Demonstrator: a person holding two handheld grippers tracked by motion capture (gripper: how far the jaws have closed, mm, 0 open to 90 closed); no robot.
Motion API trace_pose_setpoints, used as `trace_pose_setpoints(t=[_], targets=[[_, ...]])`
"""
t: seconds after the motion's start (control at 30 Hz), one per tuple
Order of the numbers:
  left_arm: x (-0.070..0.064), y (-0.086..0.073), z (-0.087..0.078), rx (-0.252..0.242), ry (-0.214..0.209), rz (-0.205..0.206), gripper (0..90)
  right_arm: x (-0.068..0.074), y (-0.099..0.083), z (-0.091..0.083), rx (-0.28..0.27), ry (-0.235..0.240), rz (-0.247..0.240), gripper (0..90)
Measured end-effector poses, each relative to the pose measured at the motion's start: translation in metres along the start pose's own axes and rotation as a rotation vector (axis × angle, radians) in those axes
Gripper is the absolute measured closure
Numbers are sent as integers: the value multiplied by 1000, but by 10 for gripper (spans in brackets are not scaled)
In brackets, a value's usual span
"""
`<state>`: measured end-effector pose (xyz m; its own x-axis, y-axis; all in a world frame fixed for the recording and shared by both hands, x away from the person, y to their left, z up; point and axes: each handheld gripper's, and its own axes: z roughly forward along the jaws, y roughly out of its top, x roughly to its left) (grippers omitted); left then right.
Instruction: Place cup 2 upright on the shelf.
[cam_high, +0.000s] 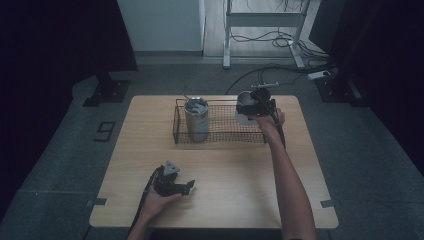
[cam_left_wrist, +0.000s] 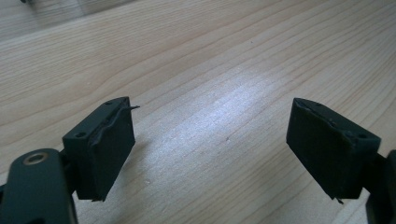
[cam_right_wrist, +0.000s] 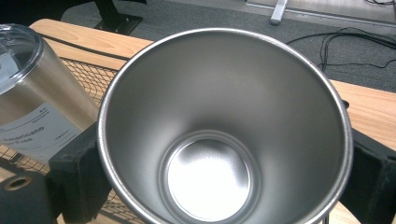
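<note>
A black wire basket (cam_high: 220, 132) stands at the back of the wooden table (cam_high: 215, 200). A lidded steel tumbler (cam_high: 196, 119) stands upright in its left end; its labelled side also shows as the lidded tumbler (cam_right_wrist: 32, 107) beside the basket mesh (cam_right_wrist: 91, 74). My right gripper (cam_high: 255, 106) is shut on an open steel cup (cam_high: 244, 105) over the basket's right end, a black pad on each side of the cup (cam_right_wrist: 219, 126), whose empty inside faces the camera. My left gripper (cam_high: 189, 188) rests low near the front left, open, jaws wide over bare wood (cam_left_wrist: 205, 116).
Grey floor surrounds the table, with cables and a white desk frame (cam_high: 265, 30) behind it. A black stand base (cam_high: 107, 92) sits at the back left. Bare tabletop lies between the basket and my left gripper.
</note>
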<state>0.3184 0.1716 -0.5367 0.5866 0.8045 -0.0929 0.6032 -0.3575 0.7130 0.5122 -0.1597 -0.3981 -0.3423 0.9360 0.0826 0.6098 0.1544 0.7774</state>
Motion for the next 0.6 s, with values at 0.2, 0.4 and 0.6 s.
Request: trace_pose_setpoints(t=[0.2, 0.4, 0.6], targets=[[0, 0, 1, 1, -5, 1, 154, -4, 2, 12, 10, 2, 8, 70], [0, -1, 3, 11, -4, 3, 153, -6, -1, 29, 33, -7, 10, 70], [0, -1, 2, 5, -20, -6, 154, -7, -4, 40, 51, -8, 11, 70]])
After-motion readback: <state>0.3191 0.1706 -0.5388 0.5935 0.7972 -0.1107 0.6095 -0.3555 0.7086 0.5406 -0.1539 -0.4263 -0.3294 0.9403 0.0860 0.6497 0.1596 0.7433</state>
